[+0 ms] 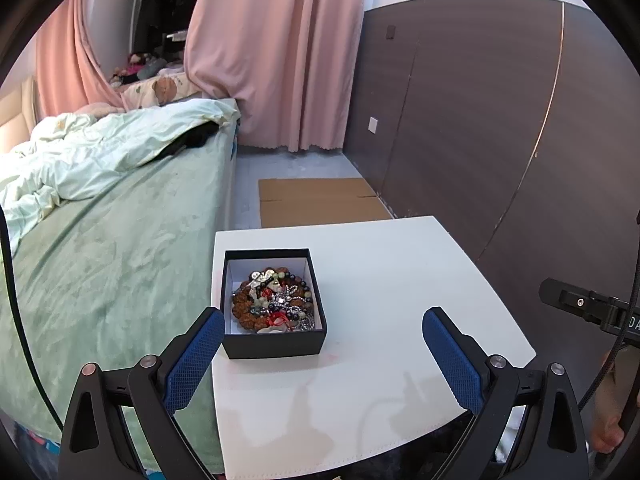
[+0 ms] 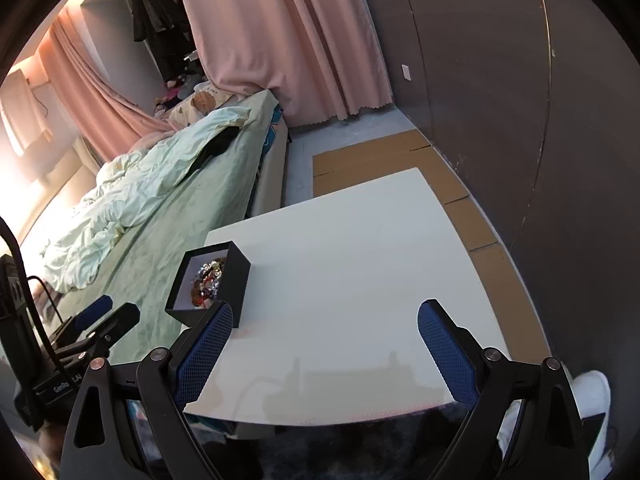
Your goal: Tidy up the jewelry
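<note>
A black open box (image 1: pixel 276 344) with a white lining stands on the left part of the white table (image 1: pixel 384 280). It holds a tangle of jewelry (image 1: pixel 274 300): brown bead bracelets, dark beads, silver chains, a red cord. My left gripper (image 1: pixel 324 332) is open and empty, just above the table's near side, its left finger next to the box's near left corner. In the right wrist view the box (image 2: pixel 236 280) and jewelry (image 2: pixel 206 278) sit left of centre. My right gripper (image 2: pixel 324 328) is open and empty, to the right of the box.
A bed with a green cover (image 1: pixel 108 248) and pale duvet runs along the table's left edge. Flat cardboard (image 1: pixel 320 200) lies on the floor beyond the table. A dark panelled wall (image 1: pixel 500 120) stands to the right, pink curtains (image 1: pixel 280 48) behind.
</note>
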Tool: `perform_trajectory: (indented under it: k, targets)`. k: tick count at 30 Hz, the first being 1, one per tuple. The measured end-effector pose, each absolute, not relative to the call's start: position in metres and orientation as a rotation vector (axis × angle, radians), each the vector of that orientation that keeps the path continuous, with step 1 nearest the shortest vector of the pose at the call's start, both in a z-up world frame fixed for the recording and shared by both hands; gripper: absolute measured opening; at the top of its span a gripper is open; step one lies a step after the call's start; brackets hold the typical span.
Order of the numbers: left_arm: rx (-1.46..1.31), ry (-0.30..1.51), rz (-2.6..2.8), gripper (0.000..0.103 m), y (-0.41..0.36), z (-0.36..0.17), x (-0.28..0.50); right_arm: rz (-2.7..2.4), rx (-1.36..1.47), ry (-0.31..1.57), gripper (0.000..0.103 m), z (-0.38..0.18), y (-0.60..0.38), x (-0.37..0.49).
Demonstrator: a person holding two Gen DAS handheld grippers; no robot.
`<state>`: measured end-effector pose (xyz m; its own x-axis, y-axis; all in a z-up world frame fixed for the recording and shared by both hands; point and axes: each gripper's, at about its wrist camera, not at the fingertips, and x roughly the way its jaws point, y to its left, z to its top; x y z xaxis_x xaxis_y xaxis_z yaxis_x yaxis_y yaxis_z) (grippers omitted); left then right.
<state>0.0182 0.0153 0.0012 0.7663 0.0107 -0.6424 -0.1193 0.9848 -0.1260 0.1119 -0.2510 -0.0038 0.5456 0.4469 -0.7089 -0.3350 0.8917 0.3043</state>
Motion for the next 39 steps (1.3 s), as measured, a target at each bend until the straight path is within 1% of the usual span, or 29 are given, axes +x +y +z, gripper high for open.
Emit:
perform_trajectory:
  k: [15, 39]
  targets:
    - [-0.207, 0.679, 0.068, 0.099, 0.017, 0.008, 0.014, 0.467, 0.136, 0.891, 0.094, -0.004, -0.25, 0.11]
    - [-0.168, 0.662, 0.092, 0.099, 0.012, 0.009, 0.005, 0.471, 0.115, 0.903, 0.094, -0.007, -0.246, 0.102]
